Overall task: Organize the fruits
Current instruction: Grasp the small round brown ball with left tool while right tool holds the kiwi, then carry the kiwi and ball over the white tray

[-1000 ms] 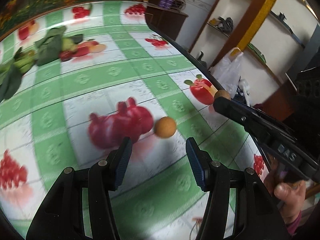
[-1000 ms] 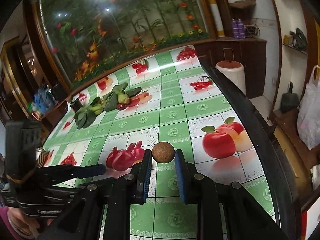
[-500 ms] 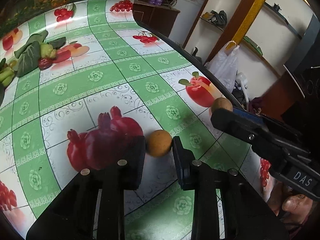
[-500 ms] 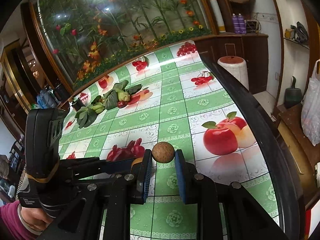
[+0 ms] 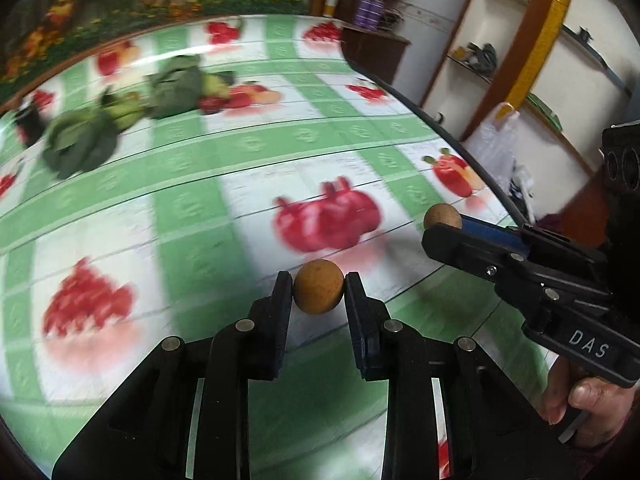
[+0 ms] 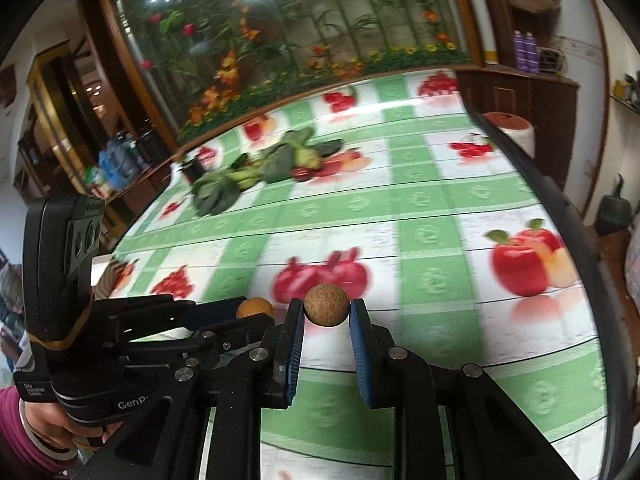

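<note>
Left claw [image 5: 319, 286] grips orange fruit [image 5: 319, 287]; blurred tablecloth.

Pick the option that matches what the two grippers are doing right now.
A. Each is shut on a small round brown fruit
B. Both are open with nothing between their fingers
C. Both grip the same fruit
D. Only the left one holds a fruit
A: the left gripper pinches an orange-brown fruit, and the right gripper pinches a separate speckled brown fruit.
</note>
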Demonstrator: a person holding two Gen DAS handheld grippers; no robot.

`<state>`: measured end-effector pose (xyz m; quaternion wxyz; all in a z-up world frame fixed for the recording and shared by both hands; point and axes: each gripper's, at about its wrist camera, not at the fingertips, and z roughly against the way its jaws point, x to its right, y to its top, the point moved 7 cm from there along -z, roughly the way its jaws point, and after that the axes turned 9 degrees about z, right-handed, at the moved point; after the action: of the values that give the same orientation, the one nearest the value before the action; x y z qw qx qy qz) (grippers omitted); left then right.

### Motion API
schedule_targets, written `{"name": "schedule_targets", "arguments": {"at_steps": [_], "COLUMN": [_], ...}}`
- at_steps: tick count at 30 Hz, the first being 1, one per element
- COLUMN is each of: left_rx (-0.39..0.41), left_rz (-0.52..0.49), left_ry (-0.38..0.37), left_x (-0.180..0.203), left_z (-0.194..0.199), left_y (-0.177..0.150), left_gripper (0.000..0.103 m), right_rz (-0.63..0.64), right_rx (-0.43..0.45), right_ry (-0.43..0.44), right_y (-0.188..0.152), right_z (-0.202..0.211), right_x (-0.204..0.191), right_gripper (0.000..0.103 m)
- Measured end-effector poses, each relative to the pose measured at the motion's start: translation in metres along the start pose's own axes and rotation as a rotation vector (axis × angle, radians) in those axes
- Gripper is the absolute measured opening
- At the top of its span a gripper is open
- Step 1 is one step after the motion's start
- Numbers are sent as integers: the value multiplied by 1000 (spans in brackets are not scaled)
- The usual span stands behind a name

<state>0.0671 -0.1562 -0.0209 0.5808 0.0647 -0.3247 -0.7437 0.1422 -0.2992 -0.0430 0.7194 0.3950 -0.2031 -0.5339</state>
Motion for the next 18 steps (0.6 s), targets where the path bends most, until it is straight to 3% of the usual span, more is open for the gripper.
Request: {"name": "schedule_targets", "arguments": {"at_steps": [6,18], "left_rx": [85,180], "left_rz": [61,190], "left_ry": [104,299], "left_x": [-48,-144], "left_z": [44,124], "left_y": [-13,-47], "left_gripper": [25,26], "right_rz": [56,225], "right_rx": [-8,-35], "right_ry": [92,277], "right_y": [3,11], "right_z": [-9,-34], "right_x": [-54,-186], "right_gripper": [23,23]}}
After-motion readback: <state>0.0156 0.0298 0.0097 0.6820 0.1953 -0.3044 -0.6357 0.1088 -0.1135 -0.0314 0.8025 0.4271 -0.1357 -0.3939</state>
